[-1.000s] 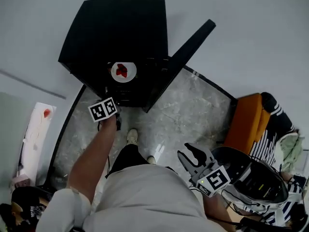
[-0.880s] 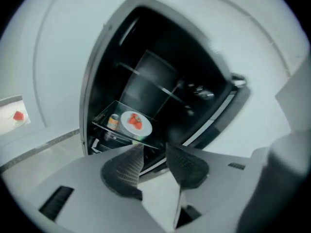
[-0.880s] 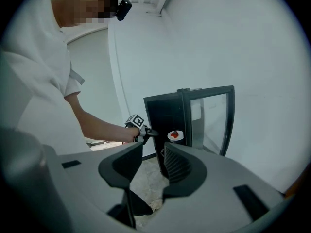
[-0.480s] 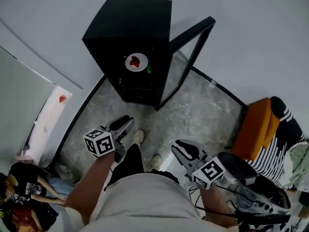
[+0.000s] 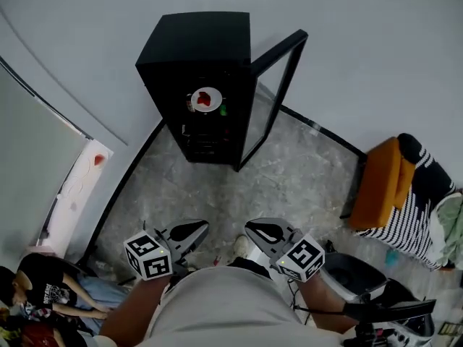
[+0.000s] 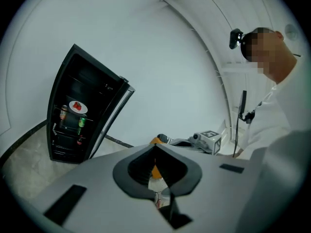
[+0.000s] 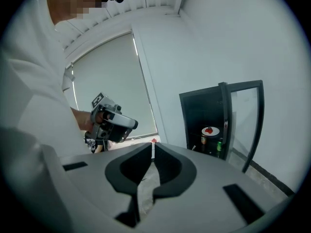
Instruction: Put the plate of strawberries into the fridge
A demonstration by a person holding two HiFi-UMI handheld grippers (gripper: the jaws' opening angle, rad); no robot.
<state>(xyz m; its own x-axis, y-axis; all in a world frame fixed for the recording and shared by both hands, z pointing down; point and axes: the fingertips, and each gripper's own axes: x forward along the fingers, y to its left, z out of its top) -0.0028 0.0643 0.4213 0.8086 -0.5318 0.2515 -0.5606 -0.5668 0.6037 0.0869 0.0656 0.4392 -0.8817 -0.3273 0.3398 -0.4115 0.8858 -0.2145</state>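
Black fridge (image 5: pixel 195 56) stands against the white wall with its glass door (image 5: pixel 273 96) swung wide open. We see the white plate (image 5: pixel 206 98) already on an upper shelf, near the shelf's front edge, with the red strawberries (image 5: pixel 203 100) on it. A green can (image 5: pixel 223 110) stands just beside the plate's right edge in the head view, and the gripper views put it a shelf lower. We hold both grippers low by our torso over the grey marble floor (image 5: pixel 289 172), well apart from the fridge. Left gripper (image 5: pixel 192 231): jaws pressed together, tips meeting, nothing pinched. Right gripper (image 5: pixel 260 231): jaws closing, only a thin slit left at the tips, nothing between them. An orange seat (image 5: pixel 380 183) stands by the wall at the floor's right edge. Another person (image 5: pixel 43 295) in a black shirt sits at the lower left.
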